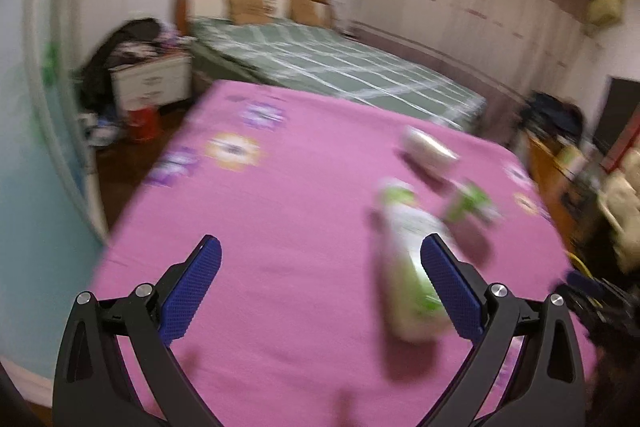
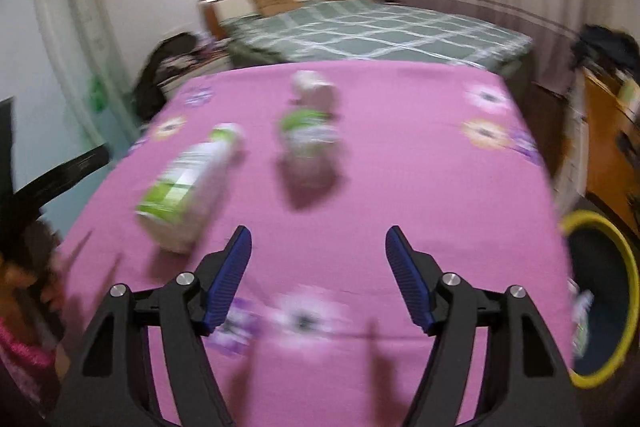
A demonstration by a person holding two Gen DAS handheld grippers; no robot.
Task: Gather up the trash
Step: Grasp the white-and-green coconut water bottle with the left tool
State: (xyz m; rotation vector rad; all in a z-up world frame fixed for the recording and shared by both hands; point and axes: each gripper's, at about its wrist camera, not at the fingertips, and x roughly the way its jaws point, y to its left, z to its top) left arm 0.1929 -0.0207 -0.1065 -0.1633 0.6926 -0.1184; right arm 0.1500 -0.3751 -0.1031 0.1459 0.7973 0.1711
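A pink flowered cloth covers the table. On it lies a white bottle with a green label, on its side, its near end behind my left gripper's right finger. Beyond it are a crumpled green-and-white bottle and a whitish piece. My left gripper is open, with nothing pressed between its pads. In the right wrist view the lying bottle is to the left, and the crumpled bottle and whitish piece are straight ahead. My right gripper is open and empty above the cloth.
A dark bin with a yellow rim stands off the table's right edge, with a white-green item at its near side. A green checked bed lies beyond the table. A pink sleeve shows at the lower left.
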